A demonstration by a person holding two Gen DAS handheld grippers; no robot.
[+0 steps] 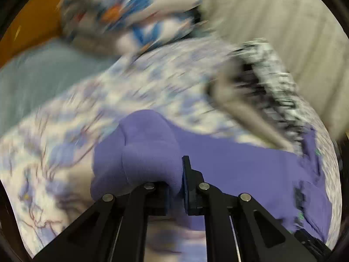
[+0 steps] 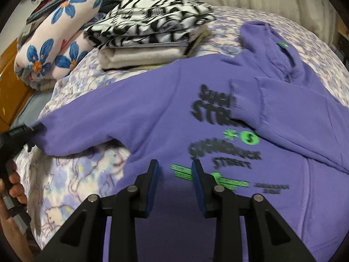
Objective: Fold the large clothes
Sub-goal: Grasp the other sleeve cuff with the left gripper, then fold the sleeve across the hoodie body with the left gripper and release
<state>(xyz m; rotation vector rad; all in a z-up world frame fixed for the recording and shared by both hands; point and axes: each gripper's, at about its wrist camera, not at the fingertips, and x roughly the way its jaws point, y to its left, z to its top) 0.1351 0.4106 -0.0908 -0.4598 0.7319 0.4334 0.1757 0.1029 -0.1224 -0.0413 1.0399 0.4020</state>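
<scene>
A purple hoodie (image 2: 152, 100) with black and green print lies front-up on the bed, one sleeve folded across its chest. Its other sleeve (image 2: 76, 131) stretches out to the left. My left gripper (image 1: 174, 187) is shut on that sleeve's end (image 1: 148, 148), and the purple cloth bunches up over its fingers. In the right wrist view the left gripper (image 2: 32, 128) shows at the sleeve's tip, with a hand (image 2: 15, 187) behind it. My right gripper (image 2: 175, 170) hovers open over the hoodie's lower front, with nothing between its blue pads.
A folded black-and-white garment (image 2: 152, 24) rests on a pale folded one (image 2: 139, 56) at the back of the bed. A rolled floral blanket (image 2: 56, 41) lies to their left. The flowered bedsheet (image 2: 76, 187) covers the bed; wooden furniture (image 2: 11, 83) stands on the left.
</scene>
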